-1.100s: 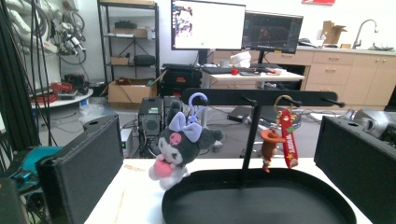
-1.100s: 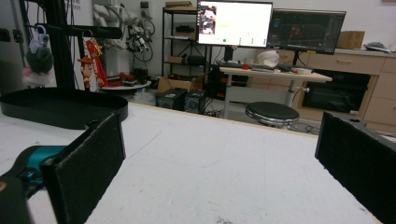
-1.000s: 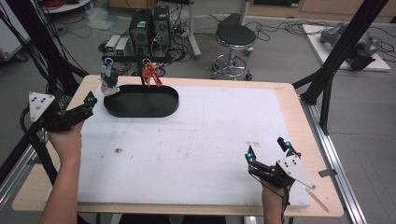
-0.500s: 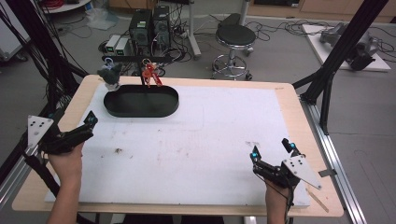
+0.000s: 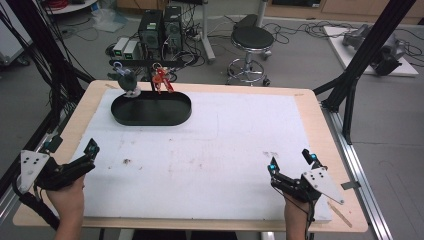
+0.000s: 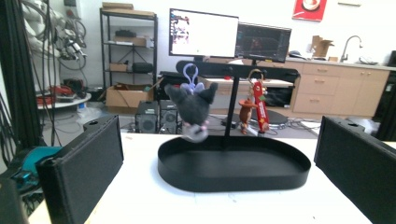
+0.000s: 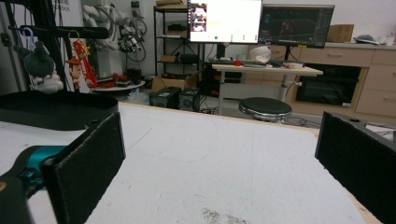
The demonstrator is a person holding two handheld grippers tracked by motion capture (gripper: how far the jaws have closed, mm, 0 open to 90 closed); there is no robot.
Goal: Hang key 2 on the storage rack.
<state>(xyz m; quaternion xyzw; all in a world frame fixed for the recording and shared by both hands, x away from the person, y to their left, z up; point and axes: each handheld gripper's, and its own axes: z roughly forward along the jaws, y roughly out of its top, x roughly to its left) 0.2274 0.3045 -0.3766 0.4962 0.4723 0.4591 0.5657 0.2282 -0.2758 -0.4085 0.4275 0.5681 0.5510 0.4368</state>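
Observation:
A black oval tray sits at the table's far left, with a thin post and a black crossbar rising from it. From the bar hang a grey plush keychain with a purple clip and a red keychain. In the left gripper view the plush and the red keychain dangle over the tray. My left gripper is open near the front left edge, well short of the tray. My right gripper is open at the front right, over the bare mat.
A white mat covers most of the wooden tabletop. Black frame posts stand at the table's right and left sides. A stool and computers are on the floor beyond the far edge.
My left gripper has drawn back from beside the hanging plush at the tray to the front left edge. The right gripper has shifted slightly nearer the front edge.

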